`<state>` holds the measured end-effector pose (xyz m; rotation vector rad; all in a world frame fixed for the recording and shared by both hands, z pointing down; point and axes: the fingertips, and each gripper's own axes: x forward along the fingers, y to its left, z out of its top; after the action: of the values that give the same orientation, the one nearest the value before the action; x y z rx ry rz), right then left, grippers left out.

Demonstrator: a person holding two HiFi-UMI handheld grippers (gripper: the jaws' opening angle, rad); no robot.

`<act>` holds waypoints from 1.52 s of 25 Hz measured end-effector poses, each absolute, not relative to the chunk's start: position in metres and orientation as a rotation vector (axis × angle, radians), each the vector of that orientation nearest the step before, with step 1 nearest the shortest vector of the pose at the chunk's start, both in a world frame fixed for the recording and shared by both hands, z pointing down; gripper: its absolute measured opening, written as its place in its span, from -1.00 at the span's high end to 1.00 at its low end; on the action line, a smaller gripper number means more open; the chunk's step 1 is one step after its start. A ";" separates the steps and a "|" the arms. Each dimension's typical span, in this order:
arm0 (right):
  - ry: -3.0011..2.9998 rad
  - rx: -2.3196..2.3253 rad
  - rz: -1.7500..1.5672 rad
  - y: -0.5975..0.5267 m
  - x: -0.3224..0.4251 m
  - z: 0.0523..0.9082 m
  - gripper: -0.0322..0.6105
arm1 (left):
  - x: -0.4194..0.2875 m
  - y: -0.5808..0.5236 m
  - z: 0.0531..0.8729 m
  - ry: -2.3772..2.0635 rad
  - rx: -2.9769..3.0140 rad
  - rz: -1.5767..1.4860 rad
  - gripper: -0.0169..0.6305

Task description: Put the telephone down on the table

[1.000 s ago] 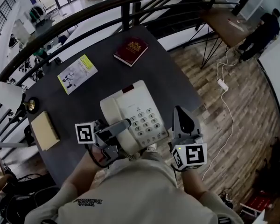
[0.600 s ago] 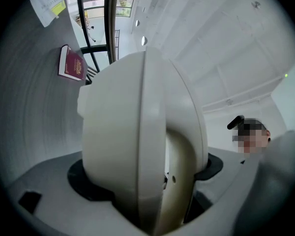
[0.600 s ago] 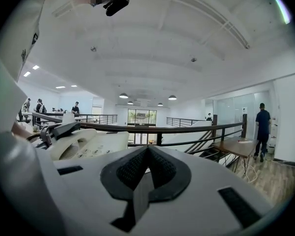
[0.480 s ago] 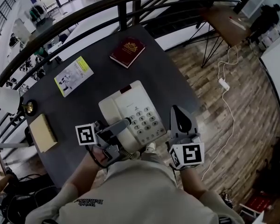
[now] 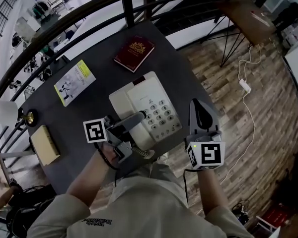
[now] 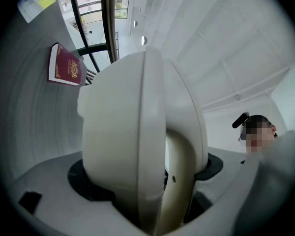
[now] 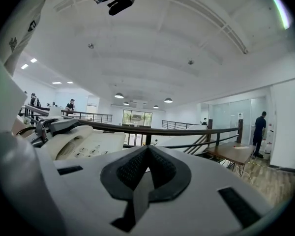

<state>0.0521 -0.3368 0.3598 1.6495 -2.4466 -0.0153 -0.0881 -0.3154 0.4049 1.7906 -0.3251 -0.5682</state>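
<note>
The cream push-button telephone lies over the near part of the dark table; whether it rests on the top I cannot tell. My left gripper is shut on its handset side from the near left. In the left gripper view the cream handset fills the frame, clamped between the jaws of the left gripper. My right gripper hangs just right of the telephone, off the table's edge, shut and empty. In the right gripper view its pads meet, and the telephone shows at the left.
A dark red booklet and a yellow-edged leaflet lie at the far side. A tan block and a white lamp stand at the left. A black railing runs behind; a power strip lies on the wood floor.
The telephone, held by my left gripper, has shifted a little farther onto the table toward the red booklet. The right gripper has drifted slightly right and stays shut.
</note>
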 end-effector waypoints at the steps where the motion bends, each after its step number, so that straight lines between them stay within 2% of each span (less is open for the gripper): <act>1: -2.444 1.651 -0.036 -0.347 0.056 0.359 0.89 | -0.085 -0.327 0.406 -0.328 1.799 -0.568 -0.47; 10: -2.387 1.684 -0.143 -0.424 0.078 0.386 0.89 | -0.049 -0.419 0.438 -0.331 1.820 -0.567 -0.47; 20: -2.342 1.660 -0.131 -0.473 0.083 0.447 0.89 | -0.009 -0.480 0.522 -0.377 1.735 -0.511 -0.46; 27: -2.329 1.557 -0.026 -0.489 0.085 0.515 0.89 | 0.006 -0.504 0.594 -0.458 1.622 -0.462 -0.46; 38: -2.318 1.587 0.262 -0.486 0.101 0.572 0.89 | 0.029 -0.510 0.648 -0.521 1.526 -0.344 -0.47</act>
<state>0.1014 -0.4861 0.5719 1.5867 -2.3185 0.2616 0.0294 -0.5095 0.6477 1.5258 -0.5213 -0.3442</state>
